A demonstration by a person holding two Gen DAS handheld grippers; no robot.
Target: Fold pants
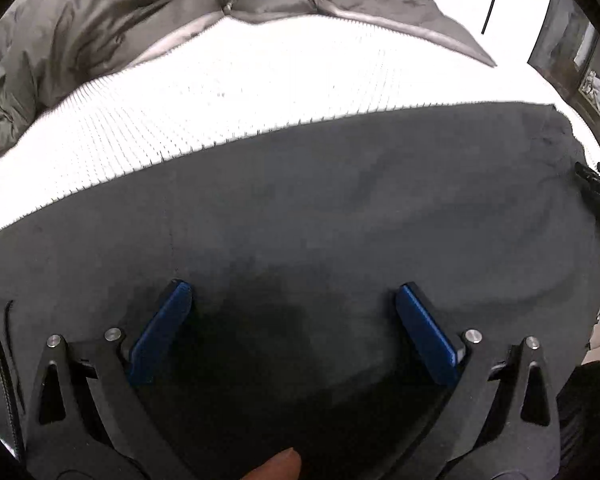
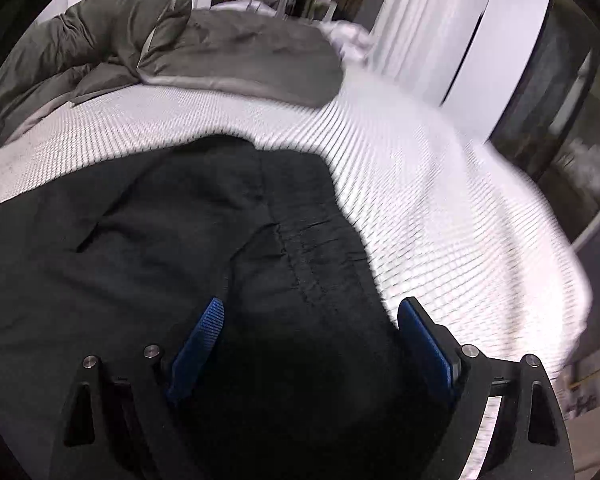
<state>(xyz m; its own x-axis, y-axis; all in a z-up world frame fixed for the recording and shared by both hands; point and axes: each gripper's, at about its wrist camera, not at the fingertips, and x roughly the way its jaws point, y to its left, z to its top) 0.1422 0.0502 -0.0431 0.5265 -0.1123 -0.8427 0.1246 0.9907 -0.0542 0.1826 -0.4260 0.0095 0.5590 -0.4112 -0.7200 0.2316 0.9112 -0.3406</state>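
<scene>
Dark grey pants [image 1: 300,208] lie spread flat on a white ribbed mattress [image 1: 240,92]. My left gripper [image 1: 292,292] is open, its blue pads just above the cloth with nothing between them. In the right wrist view the pants [image 2: 160,232] show a stitched hem or waistband edge [image 2: 308,256] near the mattress [image 2: 440,208]. My right gripper [image 2: 312,308] is open over that edge, holding nothing. The right gripper's tip also shows at the right edge of the left wrist view [image 1: 598,186].
A crumpled grey-brown duvet [image 1: 100,28] lies at the far side of the bed, also seen in the right wrist view [image 2: 180,48]. White curtains [image 2: 432,20] and dark furniture [image 2: 560,120] stand beyond the bed's right edge.
</scene>
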